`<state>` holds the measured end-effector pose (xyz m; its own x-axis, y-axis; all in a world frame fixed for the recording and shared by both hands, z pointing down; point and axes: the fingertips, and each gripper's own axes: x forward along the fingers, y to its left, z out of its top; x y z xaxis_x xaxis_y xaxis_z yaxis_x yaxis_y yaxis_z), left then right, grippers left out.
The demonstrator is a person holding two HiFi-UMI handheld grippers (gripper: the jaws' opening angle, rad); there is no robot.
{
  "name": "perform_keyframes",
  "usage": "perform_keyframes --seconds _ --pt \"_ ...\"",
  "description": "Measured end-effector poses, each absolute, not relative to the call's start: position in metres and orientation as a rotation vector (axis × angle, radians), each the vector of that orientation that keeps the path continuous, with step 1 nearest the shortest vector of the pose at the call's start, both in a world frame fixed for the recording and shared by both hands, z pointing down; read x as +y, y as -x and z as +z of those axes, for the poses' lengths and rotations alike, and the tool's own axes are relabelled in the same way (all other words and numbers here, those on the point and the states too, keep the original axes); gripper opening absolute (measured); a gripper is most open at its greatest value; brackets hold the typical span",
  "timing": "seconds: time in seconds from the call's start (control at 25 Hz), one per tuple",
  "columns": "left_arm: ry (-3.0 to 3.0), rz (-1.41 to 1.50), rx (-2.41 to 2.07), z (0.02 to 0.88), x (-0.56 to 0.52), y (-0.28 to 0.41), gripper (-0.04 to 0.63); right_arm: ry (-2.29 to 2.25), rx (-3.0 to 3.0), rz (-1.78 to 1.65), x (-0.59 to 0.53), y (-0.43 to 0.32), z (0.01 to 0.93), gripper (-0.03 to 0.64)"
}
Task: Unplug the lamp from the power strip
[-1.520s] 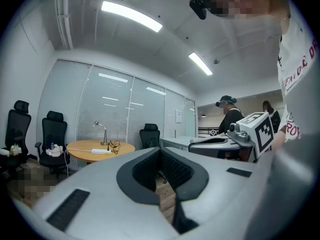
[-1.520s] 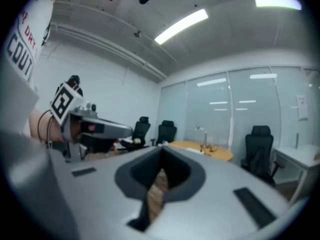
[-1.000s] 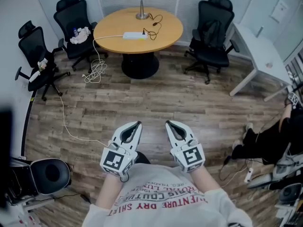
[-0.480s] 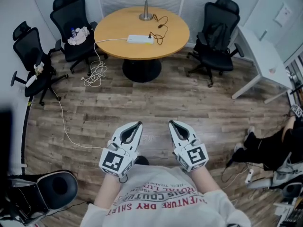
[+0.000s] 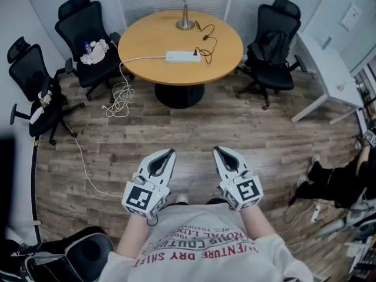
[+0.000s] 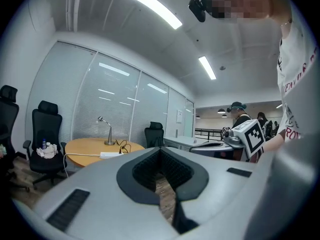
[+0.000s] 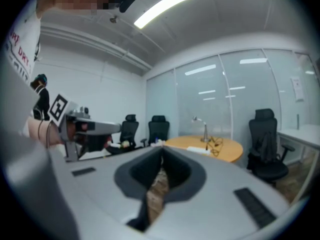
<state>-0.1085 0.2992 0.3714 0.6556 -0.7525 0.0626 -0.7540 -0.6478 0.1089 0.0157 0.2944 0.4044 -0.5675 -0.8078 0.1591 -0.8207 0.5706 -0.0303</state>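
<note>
**Position.** The left hand-held gripper (image 5: 168, 154) and the right hand-held gripper (image 5: 219, 151) are held side by side close to the person's chest, above the wooden floor (image 5: 194, 128). Both have their jaws closed together and grip nothing. The lamp (image 5: 185, 24) stands well apart from both, straight ahead at the far edge of the round worktop (image 5: 141, 40).

**Appearance.** The lamp is silver, with a round base and a curved gooseneck. Its black cord (image 5: 207, 39) loops across the worktop to the right end of the white power strip (image 5: 182, 56), which lies near the worktop's middle. The strip's white cable (image 5: 138, 59) runs over the left edge.
</note>
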Motion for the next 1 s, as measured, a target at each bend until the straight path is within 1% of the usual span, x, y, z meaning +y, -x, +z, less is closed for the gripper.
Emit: perform_keyframes --seconds 0.16,0.56,0.84,1.0 --pt "-2.716 -0.052 -1.235 0.372 0.275 0.122 0.028 -1.387 -2.645 0.132 0.274 -0.002 0.407 0.029" --pt "-2.658 0.028 -1.382 0.395 0.208 0.137 0.028 -1.267 -2.679 0.137 0.196 0.011 0.424 0.029" --pt "-2.576 0.028 -1.542 0.390 0.119 0.124 0.028 -1.148 -2.723 0.081 0.089 -0.004 0.415 0.029" --pt "-2.528 0.006 -1.610 0.387 0.061 0.102 0.028 -1.045 -2.763 0.023 0.030 -0.030 0.418 0.029"
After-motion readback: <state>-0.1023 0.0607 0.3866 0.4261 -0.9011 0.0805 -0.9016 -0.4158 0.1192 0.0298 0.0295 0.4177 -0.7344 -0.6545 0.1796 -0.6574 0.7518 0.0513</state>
